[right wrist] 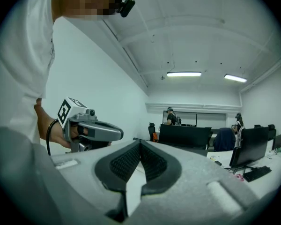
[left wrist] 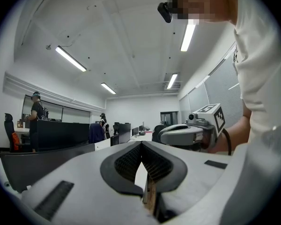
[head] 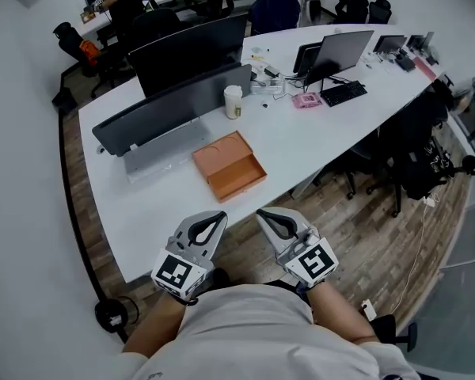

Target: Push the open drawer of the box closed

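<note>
Standing at the near edge of the long white table, the person is holding both grippers low in the bottom middle of the frame, short of the tabletop and over the wood floor. The left gripper is pointing up toward the table with its two jaws pressed together at the tips and nothing between them. Seen along its own jaws, the left gripper is showing ribbed pads meeting in a point, with only a hollow behind. The right gripper is hanging just beside it on the right, and its jaws are likewise closed on nothing. In its own view the right gripper is showing its tips touching.

The orange box is lying flat on the table in the centre of the frame, above both grippers and well apart from them. Its drawer is sticking out toward the lower right. A paper cup is standing above the box, below a dark monitor, and a black keyboard is lying toward the upper right.
</note>
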A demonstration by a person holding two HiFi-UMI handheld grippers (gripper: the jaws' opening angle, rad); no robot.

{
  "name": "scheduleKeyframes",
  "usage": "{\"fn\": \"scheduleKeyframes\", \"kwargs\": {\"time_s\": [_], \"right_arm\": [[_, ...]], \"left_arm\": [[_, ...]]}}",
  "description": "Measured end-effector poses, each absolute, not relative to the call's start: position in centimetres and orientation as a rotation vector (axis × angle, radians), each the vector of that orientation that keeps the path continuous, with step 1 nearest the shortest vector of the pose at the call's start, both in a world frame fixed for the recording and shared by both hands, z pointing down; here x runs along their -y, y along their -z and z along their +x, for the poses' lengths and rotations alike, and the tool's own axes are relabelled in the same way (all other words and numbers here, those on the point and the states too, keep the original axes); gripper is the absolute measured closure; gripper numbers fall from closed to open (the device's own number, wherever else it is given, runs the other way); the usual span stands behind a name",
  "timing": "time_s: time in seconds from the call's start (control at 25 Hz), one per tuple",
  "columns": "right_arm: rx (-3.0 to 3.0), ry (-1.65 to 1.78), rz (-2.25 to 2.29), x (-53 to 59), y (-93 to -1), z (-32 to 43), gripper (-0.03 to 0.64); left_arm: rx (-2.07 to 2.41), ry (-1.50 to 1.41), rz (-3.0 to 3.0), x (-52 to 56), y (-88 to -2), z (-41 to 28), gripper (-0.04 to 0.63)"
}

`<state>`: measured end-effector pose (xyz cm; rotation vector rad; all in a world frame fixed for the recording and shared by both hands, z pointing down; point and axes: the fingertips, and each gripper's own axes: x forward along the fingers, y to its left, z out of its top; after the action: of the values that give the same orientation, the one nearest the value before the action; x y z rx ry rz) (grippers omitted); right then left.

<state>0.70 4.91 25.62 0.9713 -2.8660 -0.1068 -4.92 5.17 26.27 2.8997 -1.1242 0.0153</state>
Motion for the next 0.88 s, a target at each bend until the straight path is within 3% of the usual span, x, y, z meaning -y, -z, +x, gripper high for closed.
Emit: {"fn": "scheduleKeyframes", "kwargs": {"time_s": [0.32, 0.88], "right_arm": [[2.8, 0.088, 1.042, 0.4, -28.1, -1.9, 0.614], [2.794, 0.02, 1.024, 10.5, -31.9, -1.4, 0.614]], "left_arm": [[1.095, -0.051, 2.86, -0.6, -28.6, -8.8, 0.597], [1.152, -0.086, 2.812, 8.6, -31.4, -9.3, 0.597]]}}
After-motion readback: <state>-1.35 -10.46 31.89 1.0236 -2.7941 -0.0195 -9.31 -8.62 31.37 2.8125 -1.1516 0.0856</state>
